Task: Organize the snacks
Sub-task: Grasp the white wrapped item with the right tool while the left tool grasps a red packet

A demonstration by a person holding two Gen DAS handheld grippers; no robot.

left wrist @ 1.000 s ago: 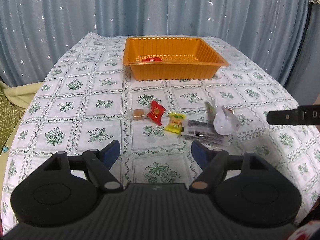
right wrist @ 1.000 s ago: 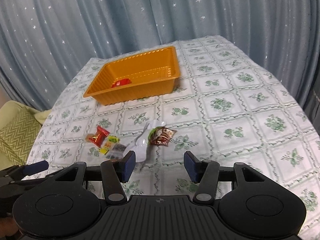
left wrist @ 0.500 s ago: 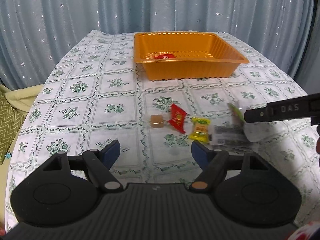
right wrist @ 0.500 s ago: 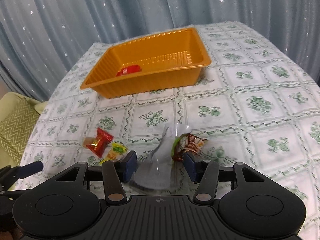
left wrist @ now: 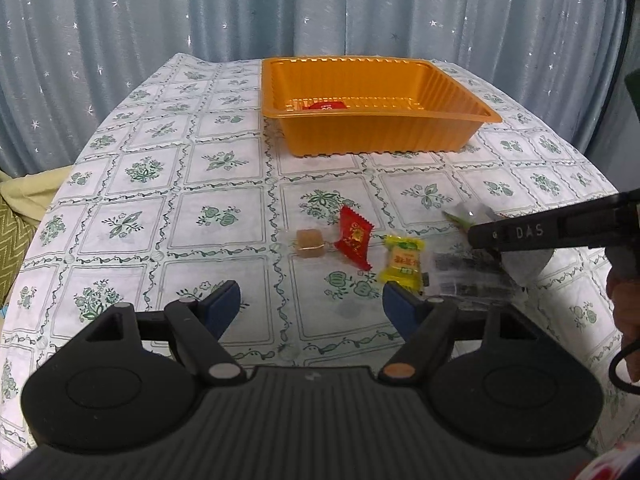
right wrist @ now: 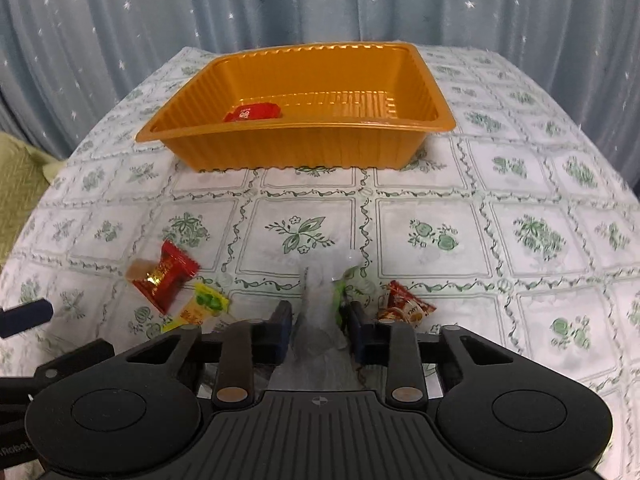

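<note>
An orange tray stands at the far side of the table with one red packet inside. On the cloth lie a brown cube candy, a red packet, a yellow packet, a dark clear packet and a brown-red packet. My right gripper has its fingers close around a clear white packet with a green end, low over the cloth. My left gripper is open and empty, near the candies.
A patterned white and green tablecloth covers the round table. Blue star curtains hang behind. A yellow-green cushion lies beyond the left edge.
My right gripper moved forward and down over the clear white packet and narrowed its fingers around it. My left gripper shifted left and closer to the candies.
</note>
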